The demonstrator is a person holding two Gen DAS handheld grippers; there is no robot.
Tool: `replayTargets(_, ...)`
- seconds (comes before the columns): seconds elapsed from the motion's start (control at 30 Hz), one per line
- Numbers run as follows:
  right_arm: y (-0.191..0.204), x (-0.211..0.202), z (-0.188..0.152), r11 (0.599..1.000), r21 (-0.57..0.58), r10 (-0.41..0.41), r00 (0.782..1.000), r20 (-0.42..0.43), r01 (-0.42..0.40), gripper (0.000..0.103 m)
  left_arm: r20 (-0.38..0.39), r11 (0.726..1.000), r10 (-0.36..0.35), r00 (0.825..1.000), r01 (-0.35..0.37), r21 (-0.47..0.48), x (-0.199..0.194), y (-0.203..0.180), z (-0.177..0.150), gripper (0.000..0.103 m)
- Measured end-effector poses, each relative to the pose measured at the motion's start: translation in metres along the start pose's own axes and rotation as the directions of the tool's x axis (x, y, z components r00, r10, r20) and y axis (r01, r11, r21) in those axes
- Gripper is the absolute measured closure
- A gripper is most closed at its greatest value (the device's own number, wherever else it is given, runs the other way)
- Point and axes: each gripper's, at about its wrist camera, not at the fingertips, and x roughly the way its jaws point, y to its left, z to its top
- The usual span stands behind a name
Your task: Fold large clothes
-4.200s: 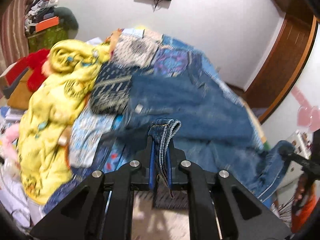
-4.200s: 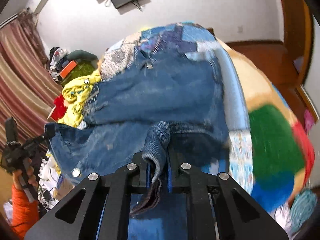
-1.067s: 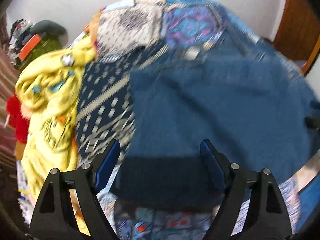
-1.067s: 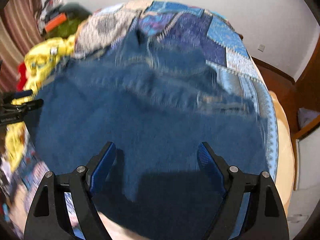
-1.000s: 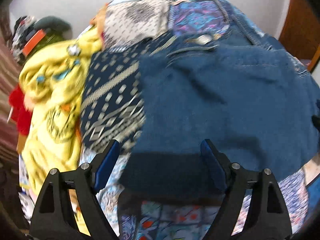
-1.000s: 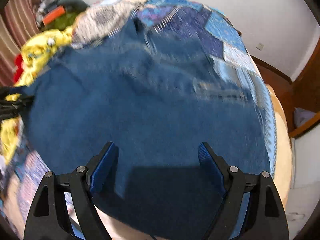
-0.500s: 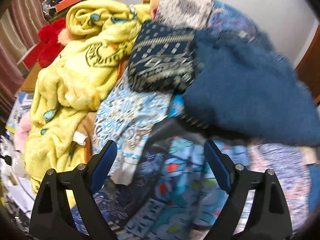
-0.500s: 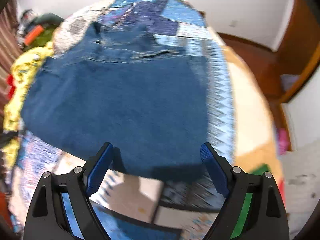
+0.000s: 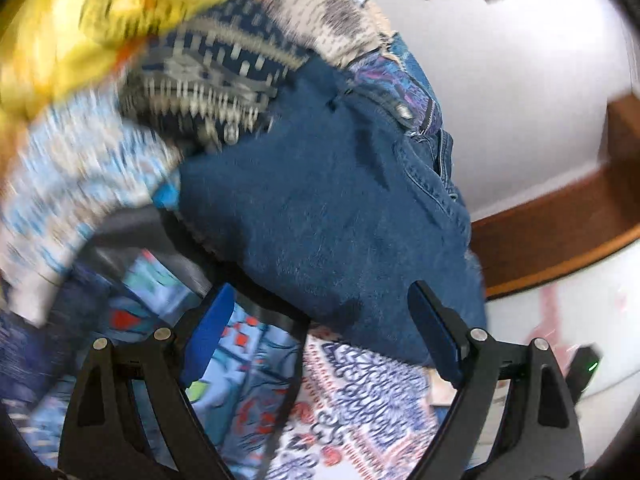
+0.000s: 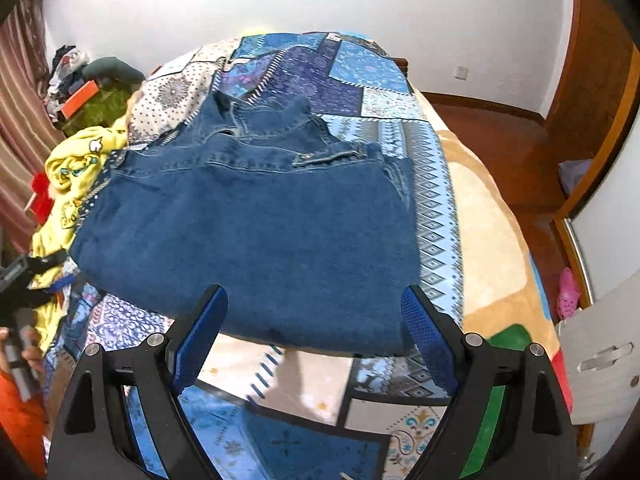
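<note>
A blue denim jacket [image 10: 256, 232] lies folded flat on the patchwork bedspread [image 10: 348, 64], collar at the far end. It also shows in the left wrist view [image 9: 332, 208], tilted and partly blurred. My right gripper [image 10: 314, 320] is open and empty, just above the jacket's near edge. My left gripper [image 9: 320, 320] is open and empty, near the jacket's near left corner. In the right wrist view the left gripper's body [image 10: 24, 276] sits at the far left by the jacket's left edge.
A yellow blanket [image 10: 76, 168] and a dark patterned cloth [image 9: 208, 76] are heaped left of the jacket. The tan bed edge [image 10: 492, 240] drops to a wooden floor on the right. A white cabinet [image 10: 600, 344] stands near right.
Both grippers earlier held denim hems, then let go and opened. Since half a second ago the left view has swung right towards the jacket; the right gripper has pulled back a little.
</note>
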Motion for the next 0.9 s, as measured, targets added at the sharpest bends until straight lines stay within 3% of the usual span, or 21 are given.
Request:
replayTargets(0.07, 0.003, 0.004, 0.003, 1.000, -0.006, 0.012, 1.000, -0.008, -0.012, 0.016, 0.001, 0.996, -0.053, 0.999, 0.053, -0.065, 0.010, 0.012, 0.002, 0.015)
replayTargets(0.23, 0.003, 0.011, 0.005, 1.000, 0.005, 0.007, 1.000, -0.012, -0.007, 0.016, -0.014, 0.983, -0.139, 0.990, 0.137, -0.121, 0.043, 0.021, 0.022, 0.039)
replayTargets(0.3, 0.003, 0.017, 0.006, 1.000, 0.016, -0.002, 1.000, -0.025, 0.002, 0.016, 0.013, 0.987, -0.116, 0.993, 0.116, -0.113, 0.052, 0.020, 0.031, 0.050)
replayTargets(0.47, 0.009, 0.027, 0.004, 1.000, 0.026, -0.002, 0.998, -0.059, 0.004, 0.016, 0.078, 0.983, -0.122, 0.989, 0.132, -0.130, 0.061, 0.018, 0.042, 0.057)
replayTargets(0.53, 0.014, 0.028, 0.003, 1.000, 0.017, -0.009, 0.998, -0.069, 0.010, 0.016, 0.102, 0.989, -0.093, 0.990, 0.103, -0.102, 0.052, 0.012, 0.042, 0.069)
replayTargets(0.63, 0.026, 0.029, 0.006, 1.000, -0.010, -0.017, 0.997, -0.080, 0.016, 0.016, 0.172, 0.996, -0.091, 0.981, 0.092, -0.001, 0.021, -0.015, 0.042, 0.078)
replayTargets(0.8, 0.059, 0.026, 0.019, 0.996, -0.086, -0.010, 0.998, -0.058, 0.005, 0.016, 0.254, 0.982, -0.138, 0.957, 0.099, 0.163, -0.027, -0.071, 0.047, 0.080)
replayTargets(0.9, 0.082, 0.029, 0.029, 0.992, -0.120, 0.023, 0.999, -0.045, -0.029, 0.016, 0.309, 0.970, -0.131, 0.942, 0.057, 0.236, -0.058, -0.100, 0.045, 0.080)
